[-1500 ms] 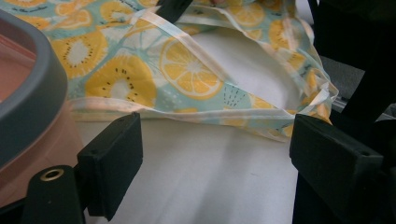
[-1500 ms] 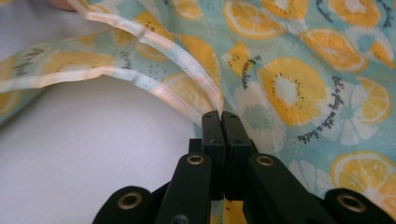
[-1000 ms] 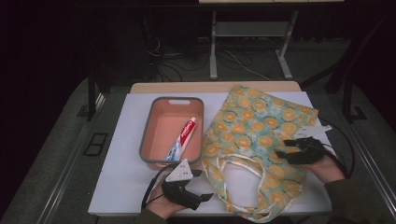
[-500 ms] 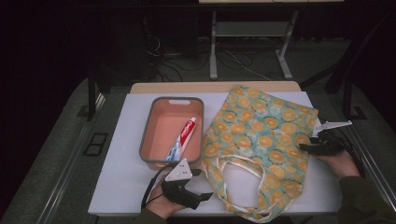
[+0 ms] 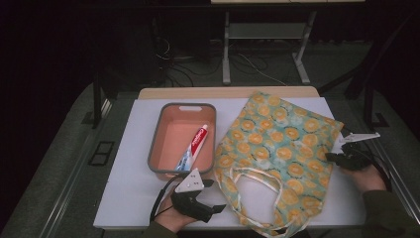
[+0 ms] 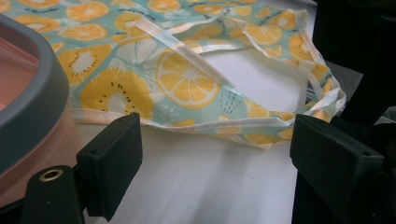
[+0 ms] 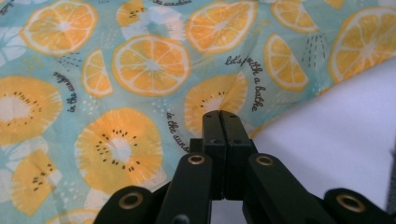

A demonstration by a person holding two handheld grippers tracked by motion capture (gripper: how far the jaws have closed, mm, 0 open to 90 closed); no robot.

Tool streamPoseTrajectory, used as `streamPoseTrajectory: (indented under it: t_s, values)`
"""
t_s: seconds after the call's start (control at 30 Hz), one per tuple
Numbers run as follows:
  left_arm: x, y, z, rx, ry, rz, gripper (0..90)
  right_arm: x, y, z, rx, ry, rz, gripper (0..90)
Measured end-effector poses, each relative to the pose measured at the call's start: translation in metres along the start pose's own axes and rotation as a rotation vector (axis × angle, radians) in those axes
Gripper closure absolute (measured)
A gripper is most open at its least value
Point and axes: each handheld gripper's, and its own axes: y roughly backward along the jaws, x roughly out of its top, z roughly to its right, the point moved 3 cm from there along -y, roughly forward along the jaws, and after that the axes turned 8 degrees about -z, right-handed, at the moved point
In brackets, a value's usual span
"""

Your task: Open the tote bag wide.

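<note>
Two tongs | left (image 6: 215, 154) wide open | right (image 7: 220, 116) closed at bag (image 7: 140, 70) edge

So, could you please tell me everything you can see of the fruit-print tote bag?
The tote bag is thin teal cloth printed with orange slices, kiwi slices and small script. It lies flat and slightly rumpled on the white table, right of the pink tray, its mouth toward the person. Its pale-trimmed handles loop loosely over the table. The right tool, shut, appears to pinch the bag's right edge; the open left tool faces the handles without touching.
</note>
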Motion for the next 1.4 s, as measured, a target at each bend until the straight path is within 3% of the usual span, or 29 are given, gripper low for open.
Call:
streamPoseTrajectory:
  t_s: [0.17, 0.27, 0.3, 0.4, 0.47, 0.57, 0.7, 0.93, 1.17, 1.4]
  values:
    - [0.000, 0.001, 0.000, 0.003, -0.002, -0.002, 15.5, -0.028, 0.014, -0.006, 0.009, -0.027, -0.022, 89.9]
    - [0.000, 0.000, 0.000, 0.005, 0.000, 0.000, 15.5, -0.040, 0.021, -0.013, 0.016, -0.012, -0.027, 89.1]
    - [0.000, 0.000, 0.000, 0.004, 0.000, -0.001, 15.5, -0.042, 0.023, -0.015, 0.011, -0.008, -0.025, 87.1]
    - [0.000, 0.000, 0.000, 0.004, -0.001, -0.003, 15.5, -0.036, 0.030, -0.020, -0.002, 0.013, 0.025, 69.0]
    - [0.000, 0.000, 0.000, 0.006, 0.000, -0.001, 15.5, -0.027, 0.036, -0.030, 0.026, 0.045, 0.066, 62.7]
    - [0.000, 0.001, -0.001, 0.005, 0.000, 0.001, 15.5, -0.013, 0.037, -0.053, 0.080, 0.114, 0.092, 55.5]
    - [0.000, 0.000, -0.001, 0.005, 0.002, 0.004, 15.5, 0.005, 0.035, -0.089, 0.180, 0.219, 0.123, 55.1]
    - [0.000, 0.001, -0.001, 0.004, 0.004, 0.002, 15.5, 0.029, 0.025, -0.158, 0.340, 0.373, 0.127, 55.8]
    - [0.000, 0.001, -0.001, 0.004, 0.003, 0.003, 15.5, 0.028, 0.019, -0.220, 0.482, 0.526, 0.091, 52.4]
    - [0.000, 0.000, -0.001, 0.002, 0.003, 0.002, 15.6, 0.013, 0.021, -0.264, 0.593, 0.663, 0.049, 44.3]
